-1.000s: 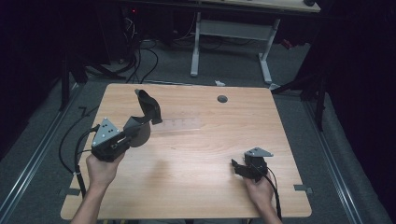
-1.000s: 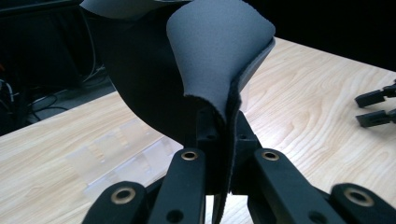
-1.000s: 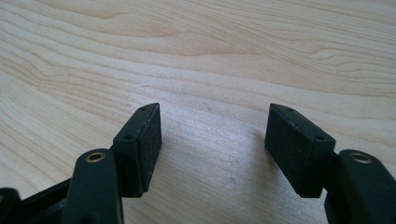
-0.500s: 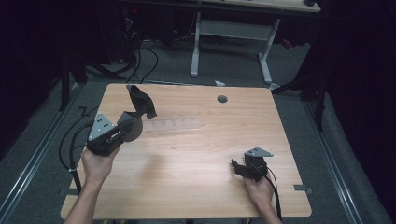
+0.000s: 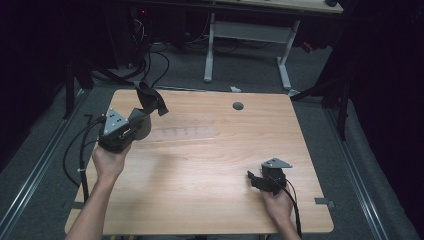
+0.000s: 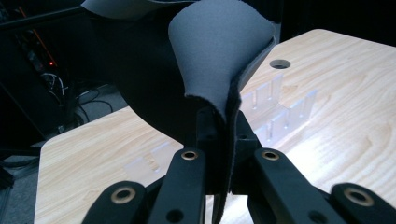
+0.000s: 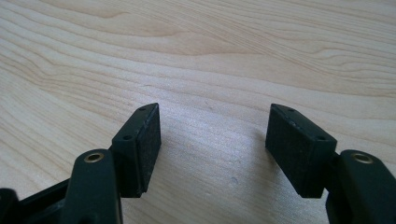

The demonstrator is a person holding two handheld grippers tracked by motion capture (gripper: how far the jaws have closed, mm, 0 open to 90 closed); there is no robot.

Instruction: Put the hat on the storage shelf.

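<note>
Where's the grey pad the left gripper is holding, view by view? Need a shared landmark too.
High view: the grey pad rises at the table's far left, clamped in the left gripper.
Left gripper view: it curls up from the shut jaws, top centre.
Right gripper view: pad not in it; open jaws over bare table.
Shared landmark: the round hole in the tabletop, also at upper right of the left gripper view.
</note>
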